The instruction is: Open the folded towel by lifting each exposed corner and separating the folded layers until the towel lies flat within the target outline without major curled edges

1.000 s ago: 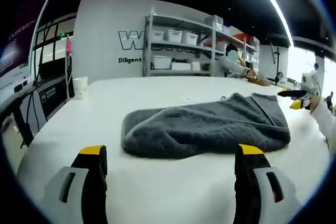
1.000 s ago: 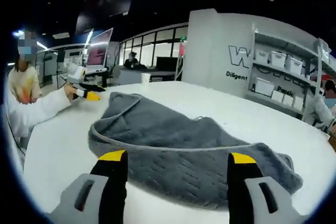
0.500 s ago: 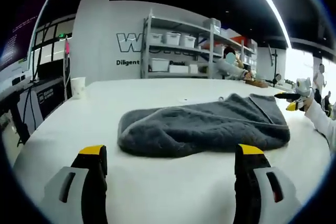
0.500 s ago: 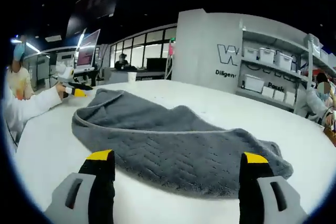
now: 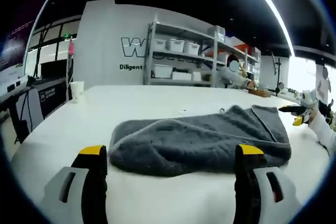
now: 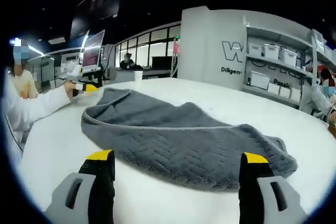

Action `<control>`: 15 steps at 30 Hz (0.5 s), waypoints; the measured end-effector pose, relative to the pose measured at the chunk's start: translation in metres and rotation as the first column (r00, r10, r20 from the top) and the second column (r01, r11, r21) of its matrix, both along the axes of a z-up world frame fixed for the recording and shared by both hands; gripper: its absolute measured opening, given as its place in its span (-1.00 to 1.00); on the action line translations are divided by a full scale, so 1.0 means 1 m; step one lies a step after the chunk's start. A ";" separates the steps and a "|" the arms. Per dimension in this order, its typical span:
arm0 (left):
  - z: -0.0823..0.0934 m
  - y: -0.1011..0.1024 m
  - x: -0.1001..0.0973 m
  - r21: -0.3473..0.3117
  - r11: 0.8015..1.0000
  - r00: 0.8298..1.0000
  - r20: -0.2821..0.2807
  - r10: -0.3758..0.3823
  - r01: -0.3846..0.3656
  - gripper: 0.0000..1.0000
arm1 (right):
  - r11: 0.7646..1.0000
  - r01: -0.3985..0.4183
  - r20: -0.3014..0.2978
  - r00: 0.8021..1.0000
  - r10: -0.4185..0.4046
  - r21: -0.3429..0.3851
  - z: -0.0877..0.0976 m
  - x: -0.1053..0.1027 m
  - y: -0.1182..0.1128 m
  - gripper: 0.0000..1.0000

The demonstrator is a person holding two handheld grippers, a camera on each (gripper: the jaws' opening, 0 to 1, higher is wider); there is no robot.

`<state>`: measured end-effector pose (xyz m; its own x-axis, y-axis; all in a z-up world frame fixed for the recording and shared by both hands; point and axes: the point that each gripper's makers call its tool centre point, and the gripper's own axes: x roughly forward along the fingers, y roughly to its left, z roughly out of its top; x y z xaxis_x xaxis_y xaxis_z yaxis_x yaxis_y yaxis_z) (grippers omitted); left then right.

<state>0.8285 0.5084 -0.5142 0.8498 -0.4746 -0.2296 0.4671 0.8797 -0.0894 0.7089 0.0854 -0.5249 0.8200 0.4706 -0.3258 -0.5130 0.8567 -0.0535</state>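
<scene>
Nearest in the left gripper view, the left gripper (image 5: 169, 156) stood with its jaws spread wide and nothing between them, low over the white table (image 5: 157, 198). Just beyond its yellow tips lay the grey towel (image 5: 202, 140), still folded in a soft heap, its rounded fold toward this gripper and a bound edge showing at the far end.

In the right gripper view, the right gripper (image 6: 173, 162) was likewise spread and empty, facing the towel (image 6: 178, 135) from another side. There the upper layer showed a piped hem running across the top, and the thick folded edge lay closest to the tips. No target outline could be made out on the table.

Farther off, the other gripper appeared at the towel's far end in each view, held in a white sleeve (image 6: 31, 109). Beyond stood a paper cup (image 5: 77, 89), shelving with bins (image 5: 181, 56) and other people.

The step in hand seemed to be the approach: neither pair of jaws had taken cloth yet. The next move would likely call for lowering onto an exposed corner of the top layer, pinching that layer alone, then lifting and drawing it outward.
</scene>
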 end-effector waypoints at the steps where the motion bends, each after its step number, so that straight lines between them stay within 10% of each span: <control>1: 0.002 -0.008 0.005 0.008 1.000 1.000 0.004 -0.008 0.008 0.97 | 1.000 -0.003 0.001 1.000 0.003 0.007 0.002 -0.001 0.000 0.99; 10: 0.000 -0.032 0.071 0.109 0.992 0.996 -0.077 -0.051 0.059 0.80 | 1.000 -0.003 0.018 1.000 0.002 0.031 0.008 -0.006 0.001 0.98; 15: -0.013 -0.054 0.088 0.145 0.952 0.954 -0.170 -0.246 0.271 0.74 | 0.999 0.001 0.015 1.000 -0.002 0.038 0.009 -0.006 -0.002 0.98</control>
